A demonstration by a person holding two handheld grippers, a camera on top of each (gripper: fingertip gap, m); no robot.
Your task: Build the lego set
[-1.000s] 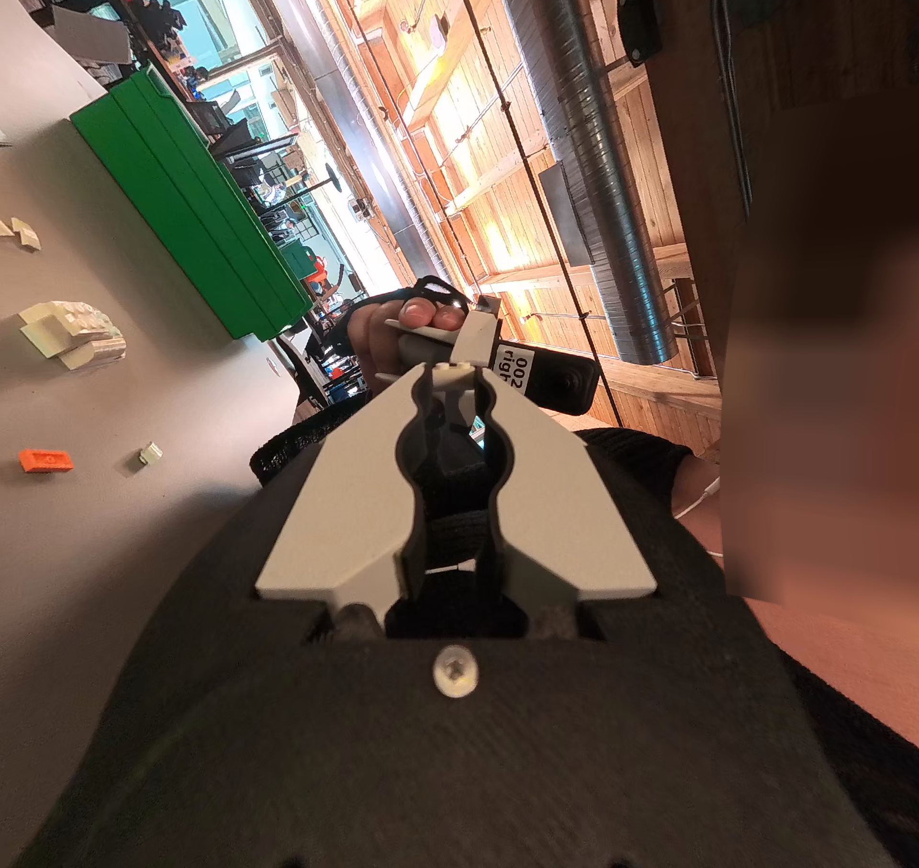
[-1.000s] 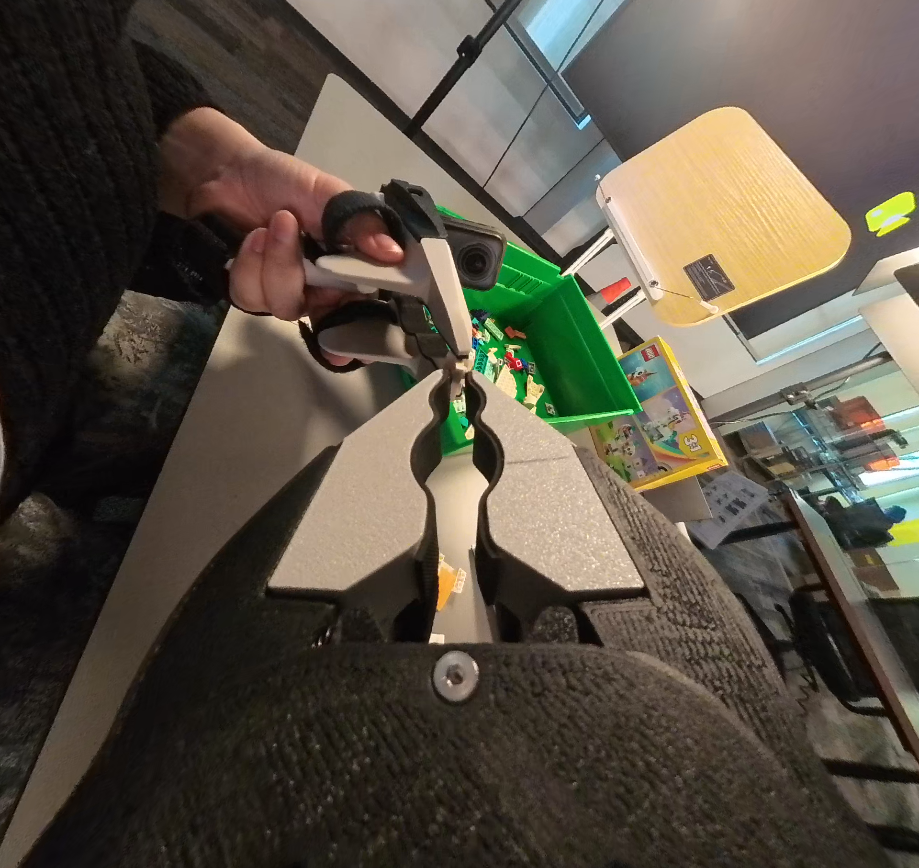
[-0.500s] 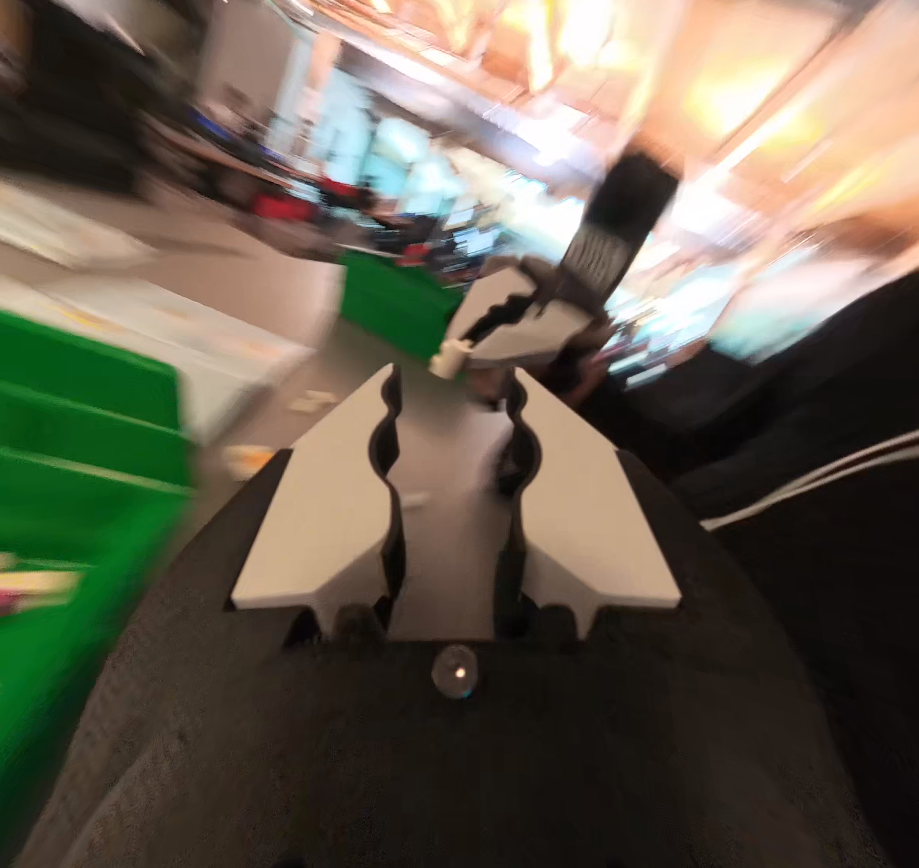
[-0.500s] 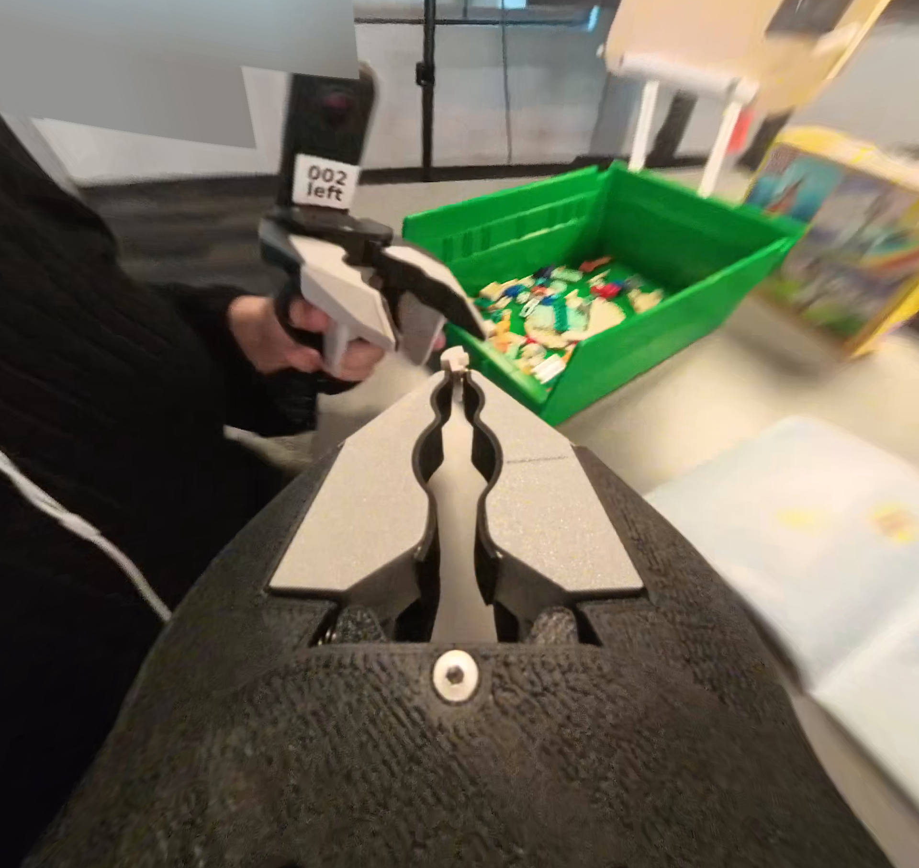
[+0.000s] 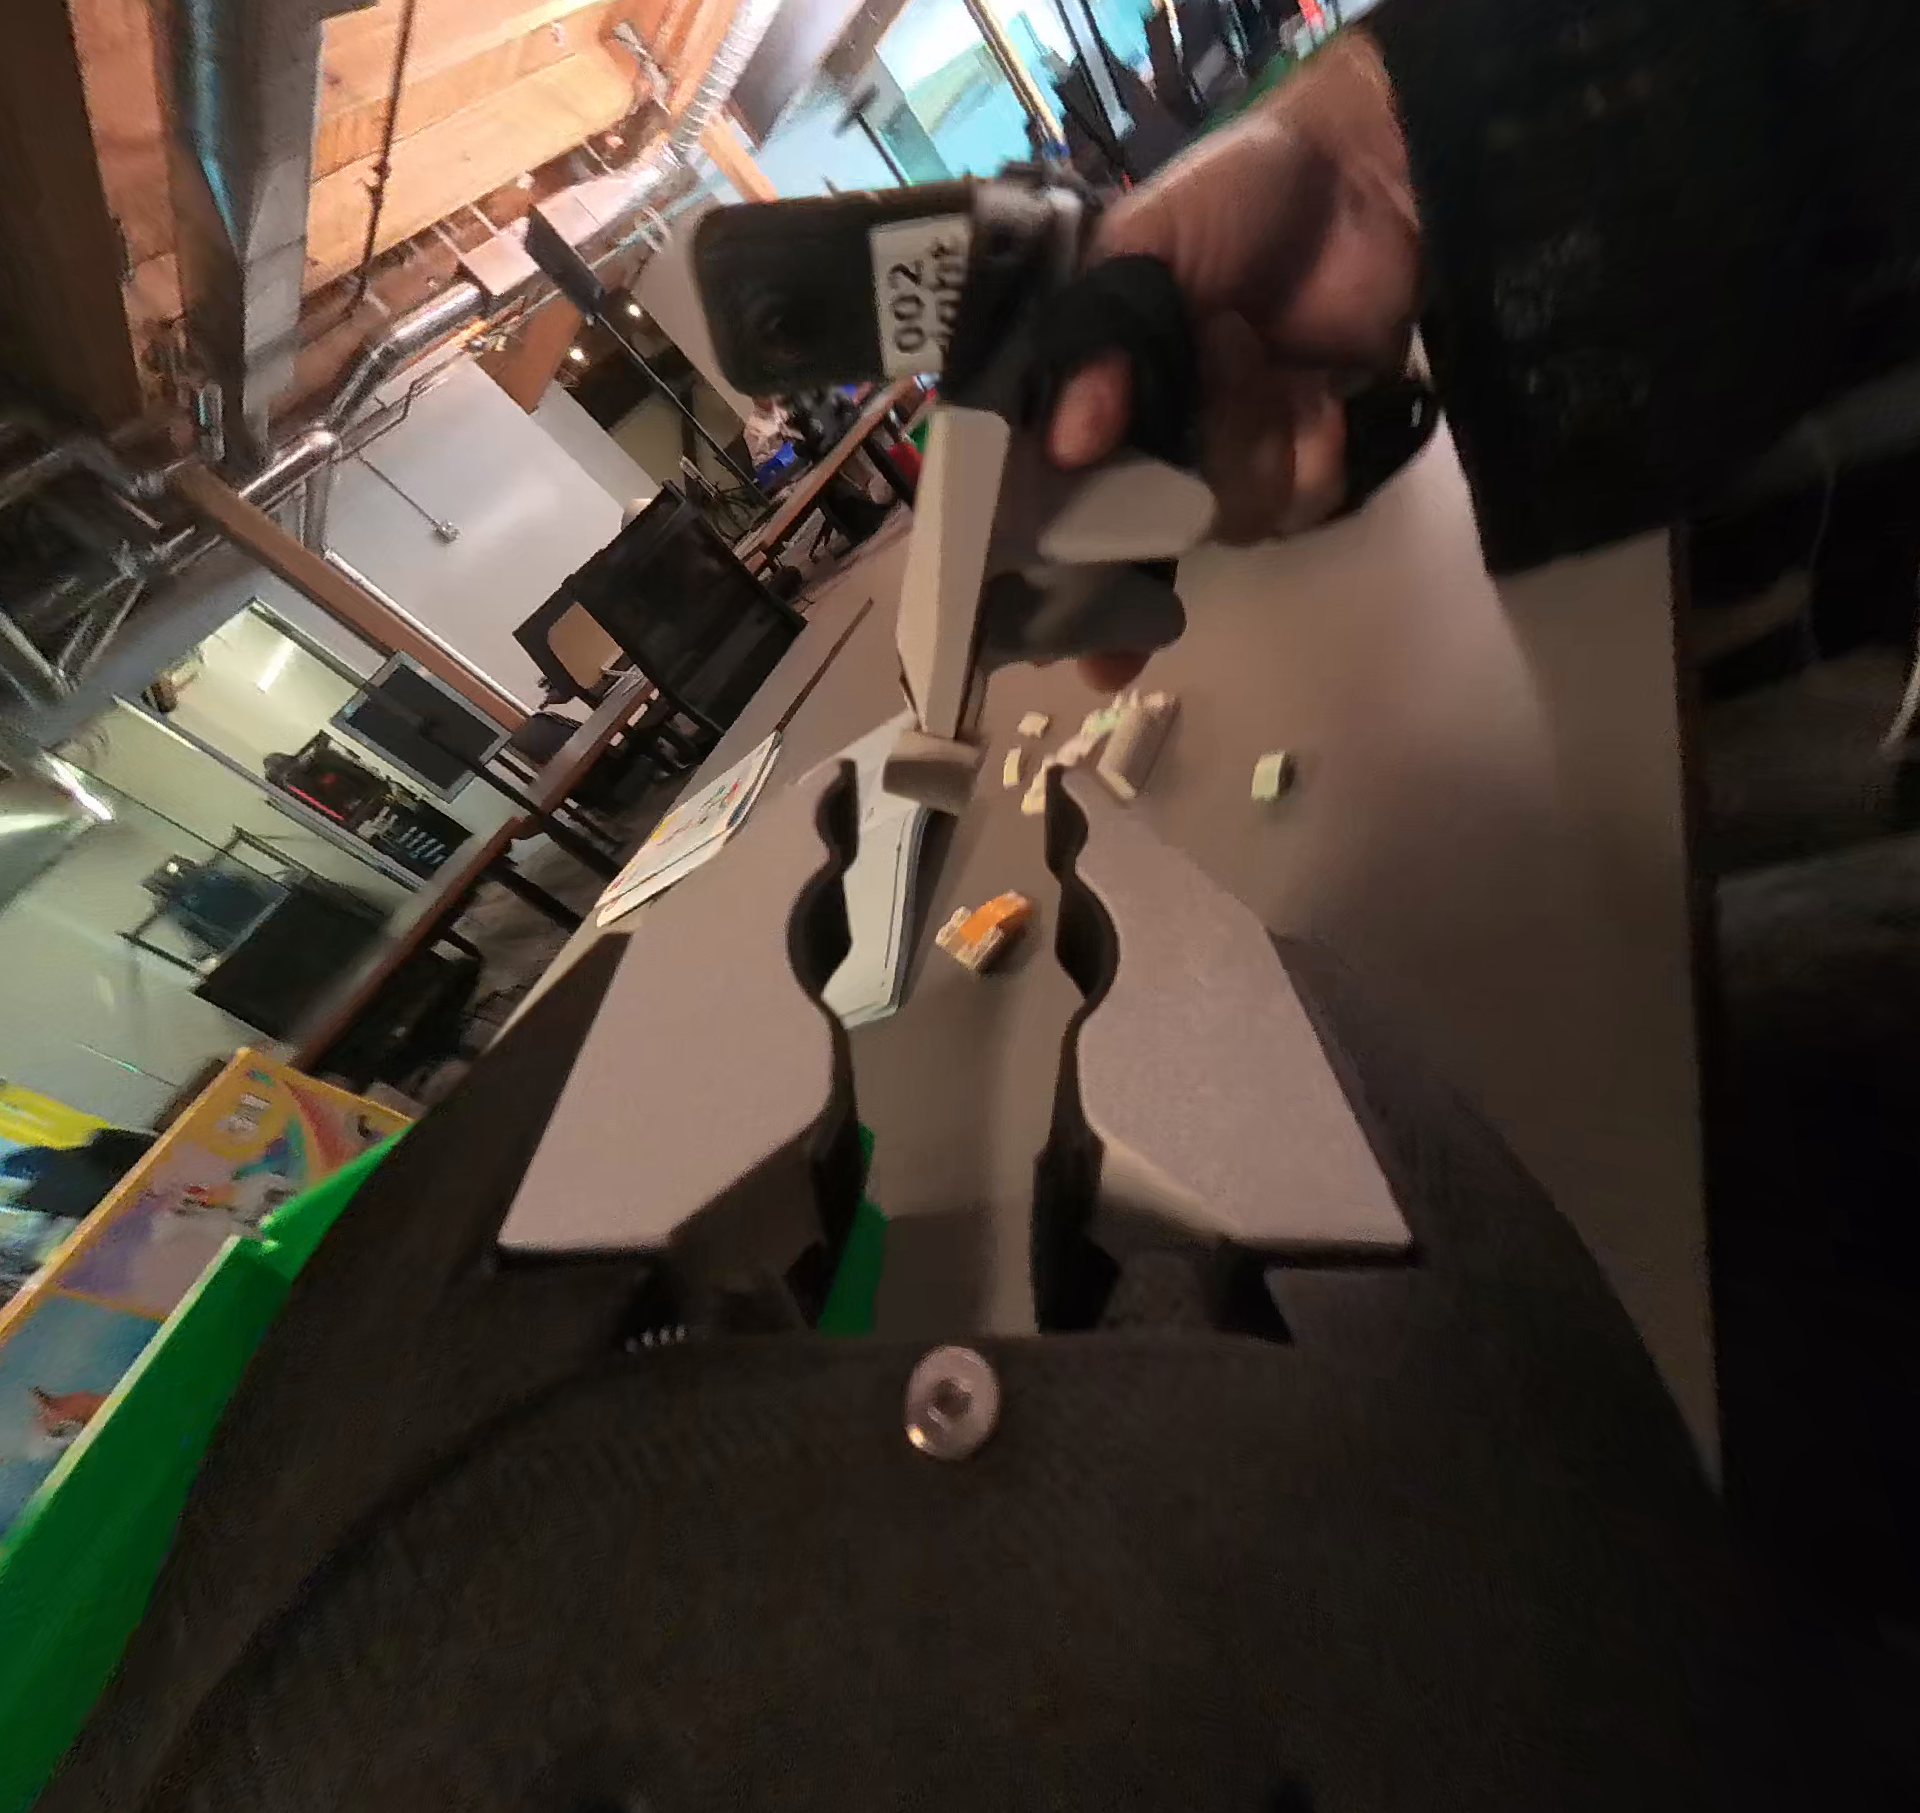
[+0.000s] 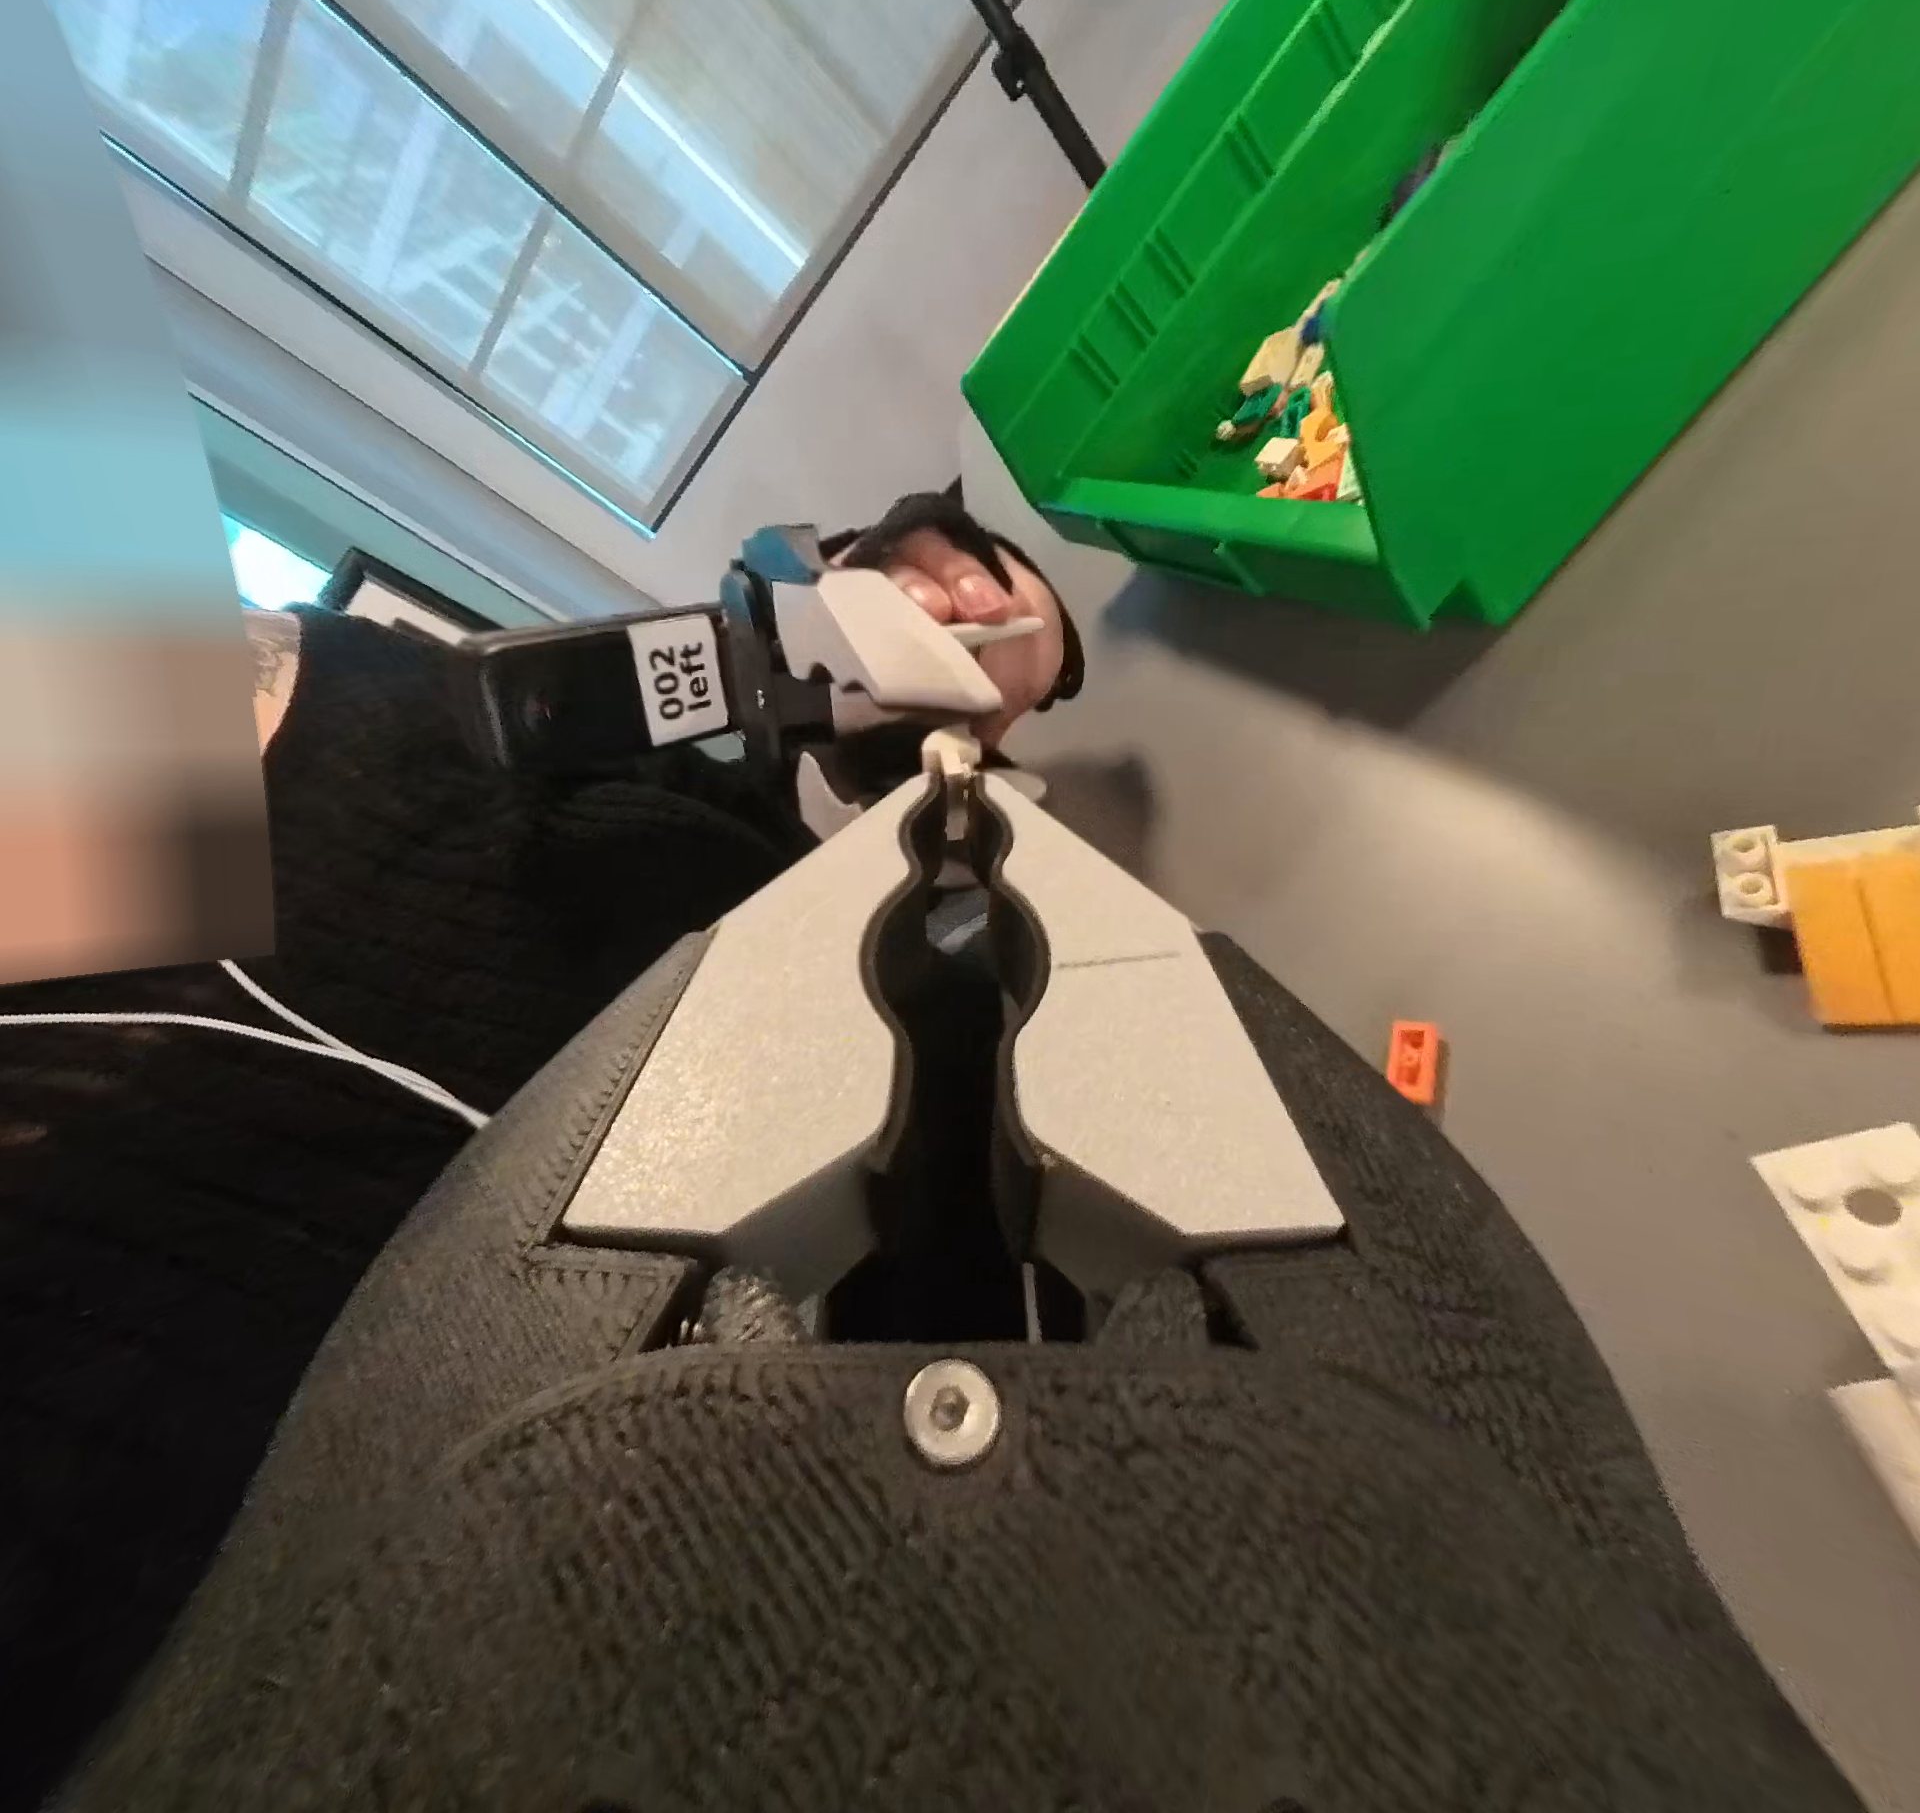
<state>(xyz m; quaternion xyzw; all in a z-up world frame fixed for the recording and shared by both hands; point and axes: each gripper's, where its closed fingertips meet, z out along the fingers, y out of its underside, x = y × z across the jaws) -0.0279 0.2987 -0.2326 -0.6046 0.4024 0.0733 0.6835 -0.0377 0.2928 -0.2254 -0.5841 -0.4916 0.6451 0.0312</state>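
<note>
While bare grey table lies open at centre frame, the left tool stands released, where a second ago it was nearly closed. Only the right wrist view shows the right tool clenched on a white piece and the green bin upper right.

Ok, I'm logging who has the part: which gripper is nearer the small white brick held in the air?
Right. The right gripper pinches the small white brick at its fingertips; the left gripper is open, its tips close beside the brick, not gripping it.
</note>
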